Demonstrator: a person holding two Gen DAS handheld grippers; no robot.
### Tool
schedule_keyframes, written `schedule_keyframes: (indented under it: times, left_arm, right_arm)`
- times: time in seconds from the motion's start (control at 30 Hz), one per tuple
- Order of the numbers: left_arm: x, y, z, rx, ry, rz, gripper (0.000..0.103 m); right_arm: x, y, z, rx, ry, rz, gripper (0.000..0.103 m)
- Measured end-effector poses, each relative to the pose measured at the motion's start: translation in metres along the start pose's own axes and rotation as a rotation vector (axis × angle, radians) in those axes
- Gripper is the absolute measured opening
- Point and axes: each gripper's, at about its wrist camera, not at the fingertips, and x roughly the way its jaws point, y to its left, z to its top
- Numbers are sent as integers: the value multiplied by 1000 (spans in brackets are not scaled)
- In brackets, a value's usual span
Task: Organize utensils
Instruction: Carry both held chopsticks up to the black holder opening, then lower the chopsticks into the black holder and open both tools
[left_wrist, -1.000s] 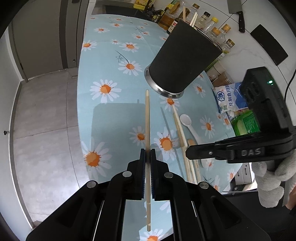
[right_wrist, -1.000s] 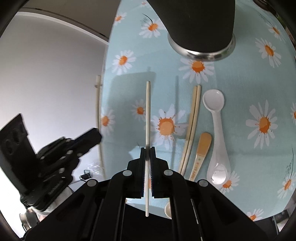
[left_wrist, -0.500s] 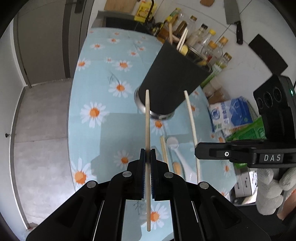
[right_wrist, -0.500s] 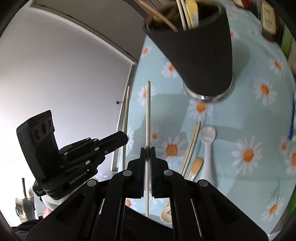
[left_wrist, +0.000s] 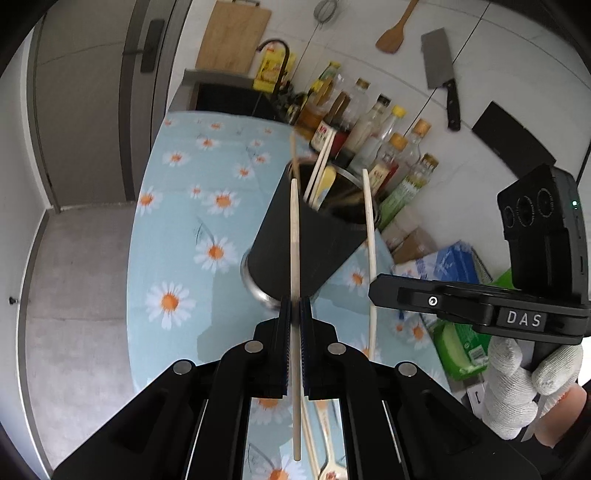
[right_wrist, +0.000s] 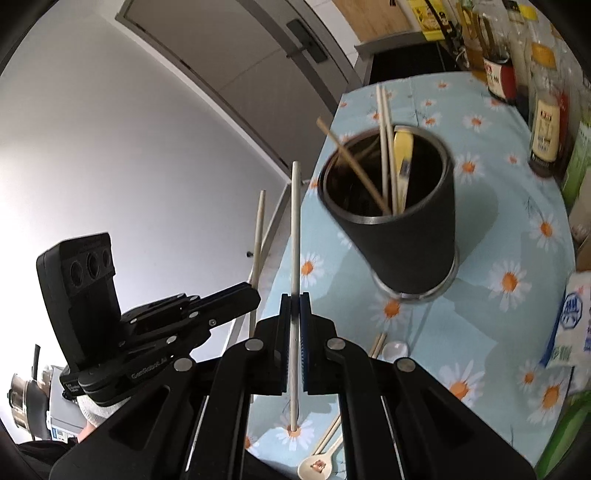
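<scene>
Since a second ago both chopsticks have come up off the daisy-print bench (left_wrist: 177, 229), and the black utensil cup (right_wrist: 402, 221), seen then from low against its side, now shows its open mouth in both views.

The left hand-held gripper (left_wrist: 294, 314) is pressed together on a pale chopstick (left_wrist: 294, 240), which runs straight up the left wrist view and crosses in front of the cup's dark wall. The right hand-held gripper (right_wrist: 294, 314) pinches a second chopstick (right_wrist: 294, 236) the same way; in its own view that stick's tip stands to the left of the cup's rim, not over the opening. In the left wrist view the right gripper reaches in from the right, held by a white-gloved hand (left_wrist: 517, 384), its chopstick rising past the cup's right edge.

The cup stands upright on the bench near a row of sauce bottles (left_wrist: 373, 129) and already holds several chopsticks and a yellow-handled utensil (right_wrist: 402, 158). On the bench below the grippers lie a pair of chopsticks (right_wrist: 328, 435), a white spoon (right_wrist: 395, 349) and a smaller patterned spoon (right_wrist: 314, 467).
</scene>
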Motion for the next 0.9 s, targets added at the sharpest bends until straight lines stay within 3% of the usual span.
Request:
schedule_keyframes:
  times: [0.3, 0.9]
  left_arm:
    - [-7, -16, 36, 27, -125, 4, 4]
    - [-18, -33, 88, 45, -386, -111, 4]
  right_arm:
    - [-20, -11, 28, -5, -122, 25, 6]
    - [-71, -27, 56, -54, -443, -2, 6]
